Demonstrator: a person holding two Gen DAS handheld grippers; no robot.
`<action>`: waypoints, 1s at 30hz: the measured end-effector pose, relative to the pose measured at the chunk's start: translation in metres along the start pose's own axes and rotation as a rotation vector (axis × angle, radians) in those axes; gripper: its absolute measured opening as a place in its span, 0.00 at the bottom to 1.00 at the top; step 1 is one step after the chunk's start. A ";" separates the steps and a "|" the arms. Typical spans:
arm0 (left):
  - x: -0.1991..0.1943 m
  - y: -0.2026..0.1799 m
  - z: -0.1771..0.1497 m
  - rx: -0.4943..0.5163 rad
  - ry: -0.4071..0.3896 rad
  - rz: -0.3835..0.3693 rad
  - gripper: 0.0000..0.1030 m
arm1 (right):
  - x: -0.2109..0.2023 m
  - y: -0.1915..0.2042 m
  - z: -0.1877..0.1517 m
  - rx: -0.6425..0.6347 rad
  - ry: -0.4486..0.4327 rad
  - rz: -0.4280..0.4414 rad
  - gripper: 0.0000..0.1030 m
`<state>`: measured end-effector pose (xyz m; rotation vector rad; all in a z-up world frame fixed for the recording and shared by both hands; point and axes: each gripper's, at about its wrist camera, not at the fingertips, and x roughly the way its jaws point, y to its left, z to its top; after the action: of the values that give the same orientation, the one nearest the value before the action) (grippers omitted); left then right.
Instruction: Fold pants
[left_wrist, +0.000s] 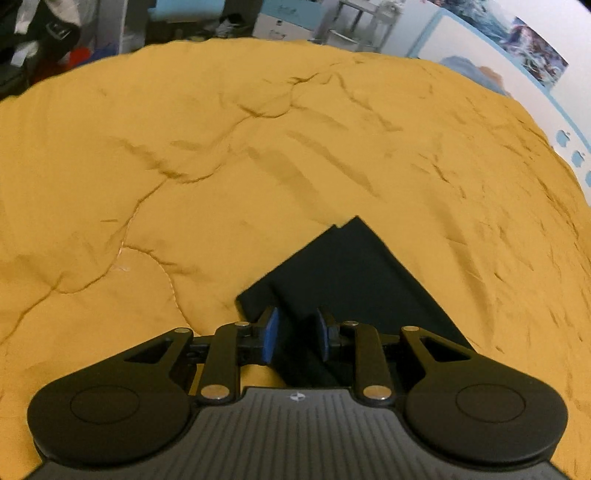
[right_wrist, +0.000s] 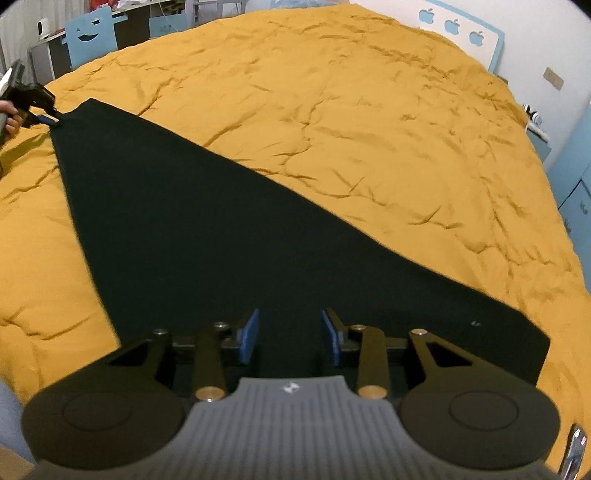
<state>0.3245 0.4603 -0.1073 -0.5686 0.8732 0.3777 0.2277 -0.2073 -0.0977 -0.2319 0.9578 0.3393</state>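
Left gripper (left_wrist: 295, 334) angled downward, blue pads (left_wrist: 271, 332) parted; right gripper (right_wrist: 290, 338) likewise tilted down, jaws apart.

Wide yellow bedspread (right_wrist: 369, 129) lies bare beyond the dark pants (right_wrist: 207, 236); furniture (right_wrist: 88, 40) crowds only its far edge.

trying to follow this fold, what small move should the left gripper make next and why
Probably lower the left gripper and close on the pants hem: its blue pads stand apart over the cuff end without pinching it. The dark cloth lies flat along the yellow bedspread, so that end must be gripped before folding.
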 end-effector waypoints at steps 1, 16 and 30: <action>0.002 0.002 0.000 -0.012 -0.003 -0.004 0.27 | -0.002 0.004 0.000 0.005 0.004 0.012 0.31; -0.001 -0.009 0.008 0.059 -0.067 0.003 0.00 | -0.009 0.098 -0.019 -0.268 0.085 0.112 0.20; -0.018 -0.002 0.013 0.134 -0.086 0.026 0.00 | -0.018 0.075 -0.014 -0.205 0.097 0.166 0.00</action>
<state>0.3228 0.4651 -0.0851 -0.4145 0.8167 0.3617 0.1791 -0.1461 -0.0937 -0.3596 1.0416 0.5842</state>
